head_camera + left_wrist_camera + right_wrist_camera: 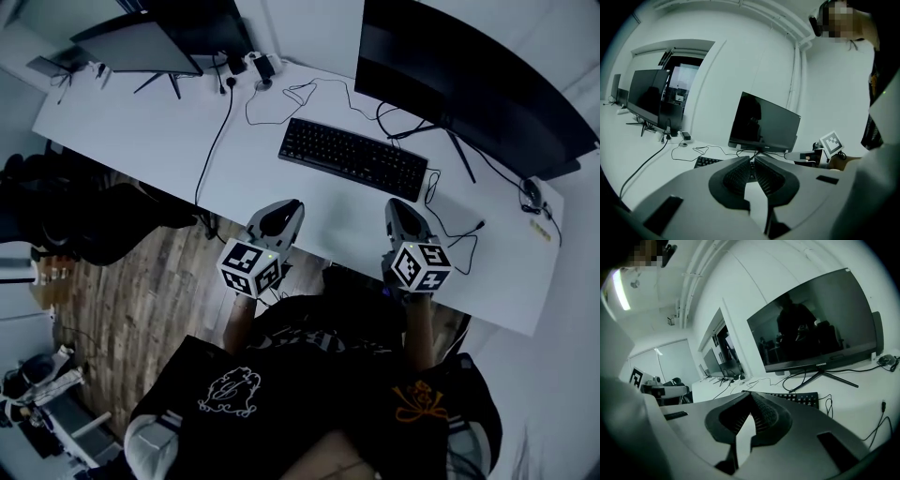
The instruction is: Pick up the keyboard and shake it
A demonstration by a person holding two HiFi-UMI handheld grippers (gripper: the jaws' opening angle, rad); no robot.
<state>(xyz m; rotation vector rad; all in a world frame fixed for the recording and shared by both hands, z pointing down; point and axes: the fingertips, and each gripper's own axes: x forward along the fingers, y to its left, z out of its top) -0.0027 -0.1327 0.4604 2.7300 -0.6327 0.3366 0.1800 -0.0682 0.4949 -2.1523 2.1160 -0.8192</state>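
A black keyboard (pixel 352 157) lies flat on the white desk (pixel 141 141), in front of the large right monitor (pixel 469 75). My left gripper (pixel 292 207) hovers over the desk's near edge, short of the keyboard's left half, jaws shut and empty. My right gripper (pixel 394 207) is also at the near edge, short of the keyboard's right end, shut with nothing held. In the left gripper view the keyboard (pixel 707 162) shows just beyond the closed tips (pixel 751 159). In the right gripper view its right end (pixel 801 398) lies past the closed tips (pixel 750 393).
A second monitor (pixel 150 42) stands at the desk's far left. Black cables (pixel 220 131) run across the desk between the monitors, and more loop at the right (pixel 450 225). A dark chair (pixel 103 225) stands left of me on the wooden floor.
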